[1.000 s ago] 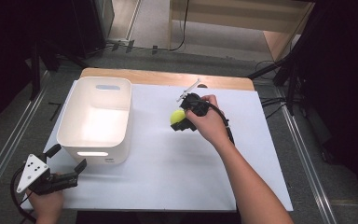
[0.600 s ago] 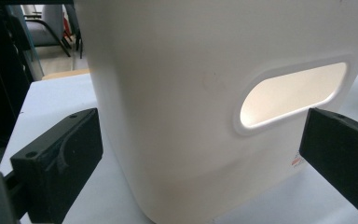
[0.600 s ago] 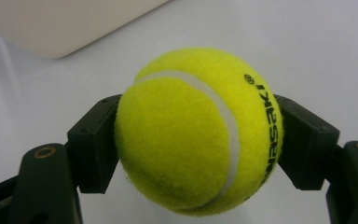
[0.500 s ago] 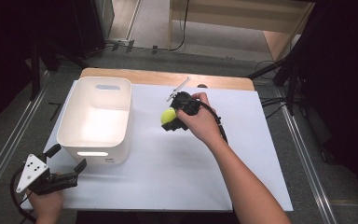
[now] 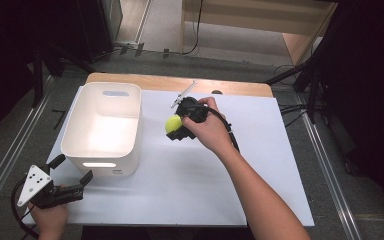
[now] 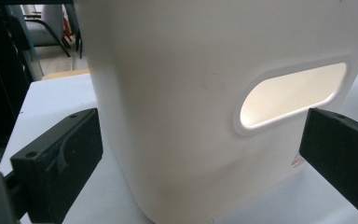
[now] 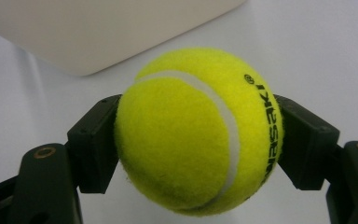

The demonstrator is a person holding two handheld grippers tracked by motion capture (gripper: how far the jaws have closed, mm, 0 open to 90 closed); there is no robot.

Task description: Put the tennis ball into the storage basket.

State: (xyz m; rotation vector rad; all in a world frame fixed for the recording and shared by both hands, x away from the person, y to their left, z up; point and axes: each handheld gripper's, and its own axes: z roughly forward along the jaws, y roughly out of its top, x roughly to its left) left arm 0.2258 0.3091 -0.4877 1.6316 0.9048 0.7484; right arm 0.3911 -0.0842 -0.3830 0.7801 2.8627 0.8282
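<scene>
A yellow tennis ball (image 5: 172,123) (image 7: 199,129) is clamped between the black jaws of my right gripper (image 5: 176,126), held above the white table (image 5: 190,185) just right of a white bin (image 5: 103,129). Both pads press on the ball's sides in the right gripper view. My left gripper (image 5: 72,176) rests at the table's near-left corner, open, its jaws pointing at the bin's near wall with the handle slot (image 6: 291,94); nothing is between them.
The white bin (image 6: 177,93) stands at the table's left and looks empty inside. A wooden strip (image 5: 180,82) runs along the table's far edge. Dark floor and metal rails flank the table.
My right gripper has carried the tennis ball leftward, toward the bin, and slightly up. The left gripper has stayed in place.
</scene>
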